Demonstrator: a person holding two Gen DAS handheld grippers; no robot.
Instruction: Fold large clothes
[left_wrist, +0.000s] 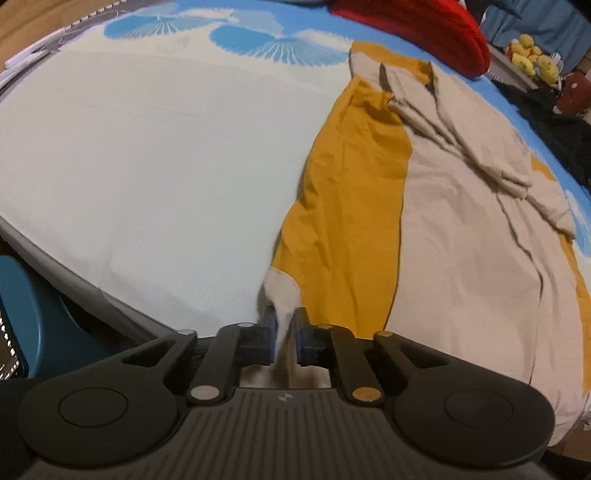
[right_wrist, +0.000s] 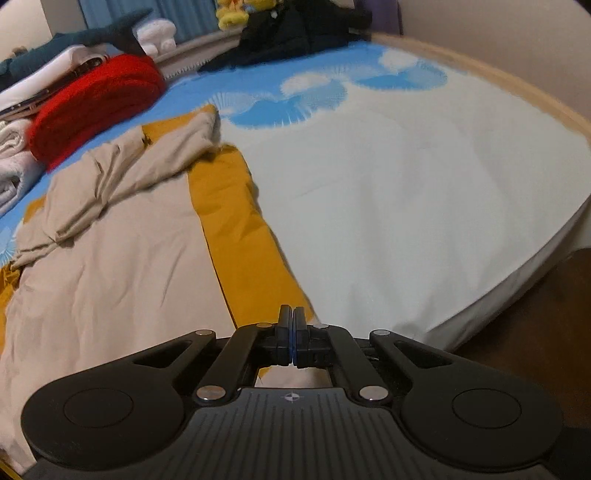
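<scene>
- Nearest in the left wrist view, the left gripper (left_wrist: 283, 325) is seen narrowed onto a beige corner (left_wrist: 282, 291) of the garment, the cloth drawn up between the blue pads and pinched there.
- In the right wrist view, the right gripper (right_wrist: 292, 325) is seen fully closed, pad against pad; no cloth can be made out between the pads, and whether a thin hem is caught below them cannot be told. Its tips lie at the near end of the mustard edge.
- The garment (left_wrist: 461, 258) is spread on the bed, filling the centre and right of the left view and the left half of the right view. Its long axis runs from the grippers away toward the top of each frame.
- Both grippers sit at the near hem; only the left is seen to hold it. The coming fold is judged to depend on the cloth lying ahead, so that the near edge would be carried away along that axis.
- The garment is shown as beige over a mustard layer (left_wrist: 351, 206), creased, with a bunched sleeve (left_wrist: 454, 122) lying loose at the far end.
- Beside it the pale bedsheet (left_wrist: 147, 166) lies bare.
- Farthest, a red knit (left_wrist: 424, 29) and yellow soft toys (left_wrist: 532, 55) are seen at the upper right of the left view.
</scene>
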